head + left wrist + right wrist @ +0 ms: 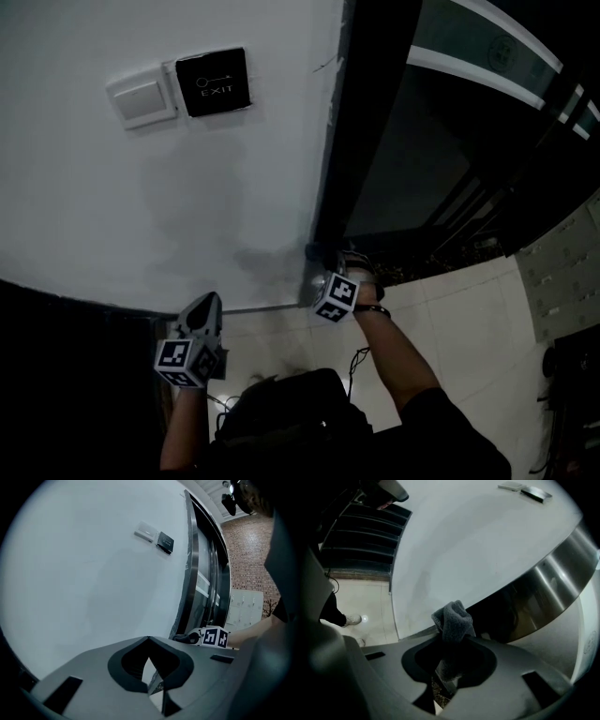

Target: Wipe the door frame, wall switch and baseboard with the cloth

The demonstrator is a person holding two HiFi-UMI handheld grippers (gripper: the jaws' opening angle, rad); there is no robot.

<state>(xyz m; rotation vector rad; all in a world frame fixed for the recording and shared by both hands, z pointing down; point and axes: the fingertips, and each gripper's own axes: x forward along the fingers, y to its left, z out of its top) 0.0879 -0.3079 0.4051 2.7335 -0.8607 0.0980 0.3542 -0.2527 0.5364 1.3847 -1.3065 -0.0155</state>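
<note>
My right gripper (324,268) is low at the foot of the dark door frame (361,122), shut on a grey cloth (453,618). In the right gripper view the cloth bunches out of the jaws and sits against the spot where the white wall meets the metal frame (555,581), just above the baseboard strip (419,631). My left gripper (206,309) hangs to the left by the baseboard (267,307), shut with nothing in it; its tips (149,640) meet. The white wall switch (142,97) sits high on the wall, also seen as the small switch (146,531).
A black EXIT button (214,82) sits right of the switch. Glass door panels (469,141) fill the right. Pale floor tiles (469,319) lie below, with lockers (562,272) at far right. A person's shoe (350,619) stands on the floor, left of the wall.
</note>
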